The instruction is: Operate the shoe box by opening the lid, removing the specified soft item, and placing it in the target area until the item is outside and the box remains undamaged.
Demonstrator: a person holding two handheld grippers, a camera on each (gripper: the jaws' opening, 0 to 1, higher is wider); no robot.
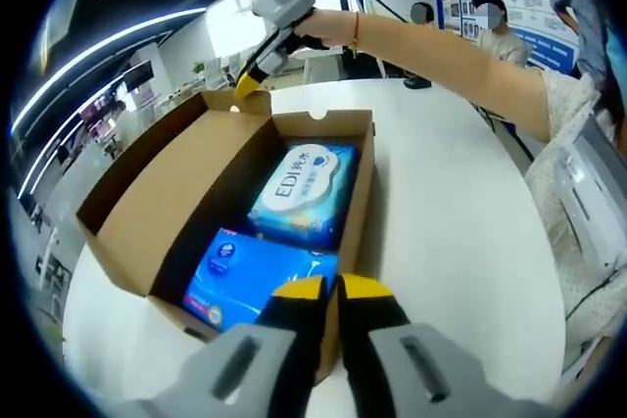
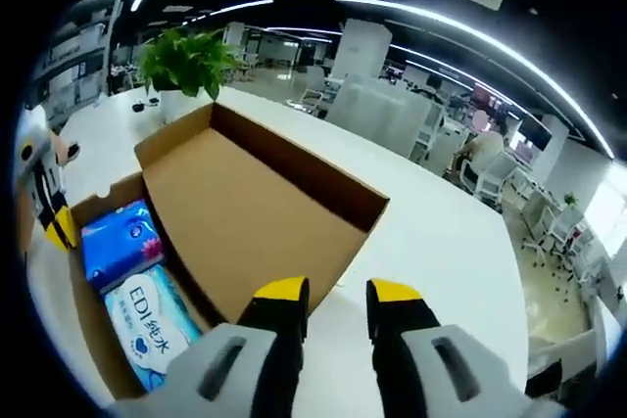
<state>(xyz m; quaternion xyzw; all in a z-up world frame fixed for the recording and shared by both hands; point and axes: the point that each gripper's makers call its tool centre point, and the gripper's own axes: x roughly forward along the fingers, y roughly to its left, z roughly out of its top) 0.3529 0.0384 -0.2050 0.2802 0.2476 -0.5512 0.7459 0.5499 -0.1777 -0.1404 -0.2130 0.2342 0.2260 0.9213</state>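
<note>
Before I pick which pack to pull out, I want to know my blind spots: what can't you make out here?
- Blue tissue pack: its near end is hidden by the left gripper in the left gripper view.
- EDI wipes pack: small print is too small to read in the right gripper view.
- Shoe box floor: covered by both packs.
- Right gripper: its view doesn't settle whether it touches the lid.

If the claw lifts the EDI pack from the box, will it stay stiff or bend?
The EDI pack would probably sag, since its glossy wrapper looks soft and pillowy. The sheen suggests it may slip. It looks light for its size.
</note>
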